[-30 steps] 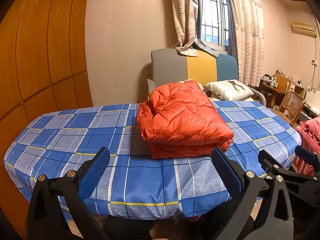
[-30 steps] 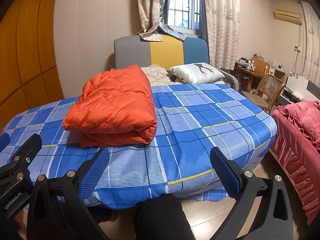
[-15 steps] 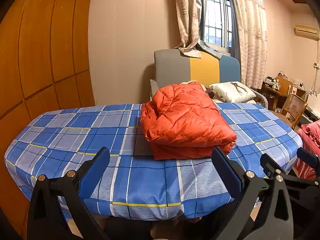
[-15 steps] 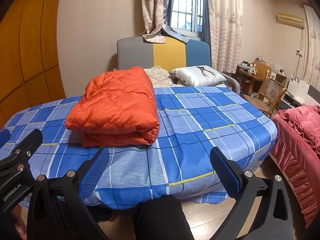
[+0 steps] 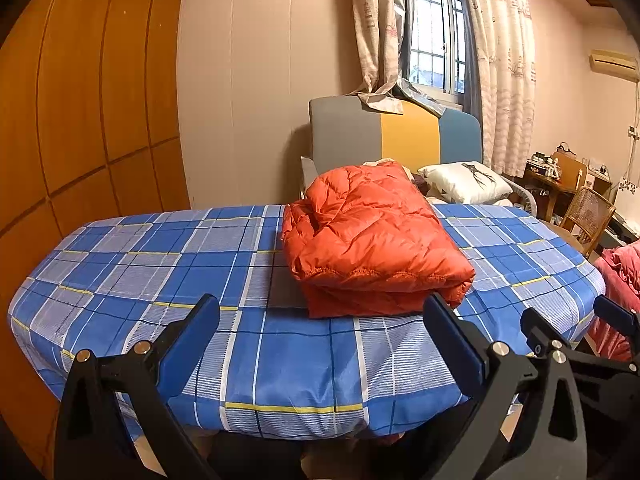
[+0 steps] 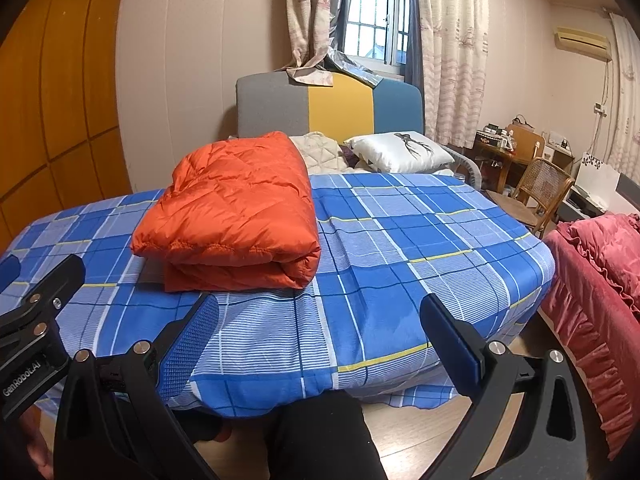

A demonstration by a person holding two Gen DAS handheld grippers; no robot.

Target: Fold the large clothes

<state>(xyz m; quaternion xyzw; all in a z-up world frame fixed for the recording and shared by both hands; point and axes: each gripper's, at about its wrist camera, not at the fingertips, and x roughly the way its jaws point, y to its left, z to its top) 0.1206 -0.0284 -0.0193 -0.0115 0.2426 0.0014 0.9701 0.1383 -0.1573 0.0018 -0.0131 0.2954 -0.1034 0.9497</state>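
A folded orange down jacket point(image 5: 372, 240) lies on a bed with a blue plaid sheet point(image 5: 160, 272); it also shows in the right wrist view point(image 6: 236, 216), left of centre on the sheet point(image 6: 400, 240). My left gripper point(image 5: 320, 320) is open and empty, held back off the bed's front edge. My right gripper point(image 6: 318, 322) is open and empty too, also short of the front edge. Neither touches the jacket. The right gripper appears at the right edge of the left wrist view point(image 5: 580, 344), and the left gripper at the left edge of the right wrist view point(image 6: 36, 312).
A grey, yellow and blue headboard point(image 5: 394, 136) and a white pillow point(image 5: 464, 182) stand behind the jacket. A wooden wardrobe point(image 5: 80, 100) lines the left. A wicker chair point(image 6: 536, 192), a cluttered desk point(image 6: 504, 140) and a red bedspread point(image 6: 600, 280) are on the right.
Both grippers have drawn back and lifted slightly from the bed, so the view sits higher. The jacket has not moved. Both stay open.
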